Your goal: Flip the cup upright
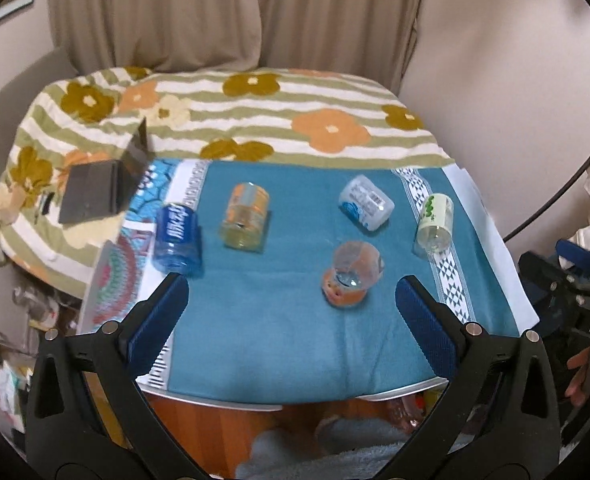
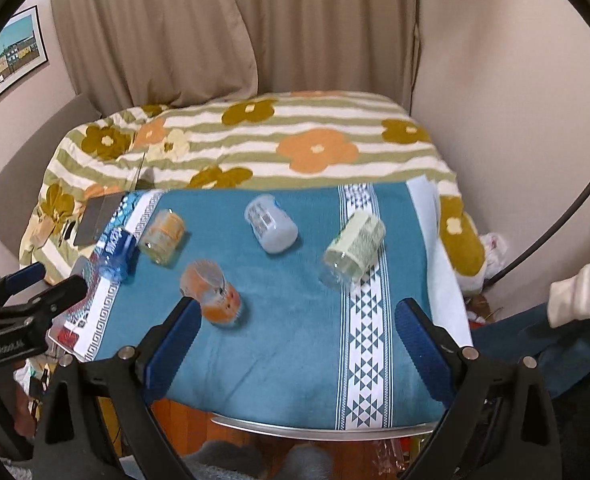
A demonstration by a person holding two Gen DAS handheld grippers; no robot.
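Note:
Several clear plastic cups with coloured labels lie on a teal cloth [image 1: 279, 320] over a table. An orange cup [image 1: 351, 276] [image 2: 213, 294] lies nearest, with its mouth toward me. A green cup [image 1: 435, 220] [image 2: 353, 250], a white-blue cup [image 1: 365, 202] [image 2: 271, 224], a yellow-orange cup [image 1: 245, 216] [image 2: 163, 236] and a blue cup [image 1: 175, 236] [image 2: 115, 258] lie on their sides. My left gripper [image 1: 291, 300] is open, above the table's near edge. My right gripper [image 2: 299, 324] is open, near the front edge, with the orange cup by its left finger.
A flowered striped blanket [image 1: 255, 120] covers the bed behind the table. A dark box [image 1: 95, 196] sits at the table's far left. Curtains and walls stand behind. The table's metal rim [image 2: 315, 428] and wooden floor lie below. The other gripper shows at each view's side.

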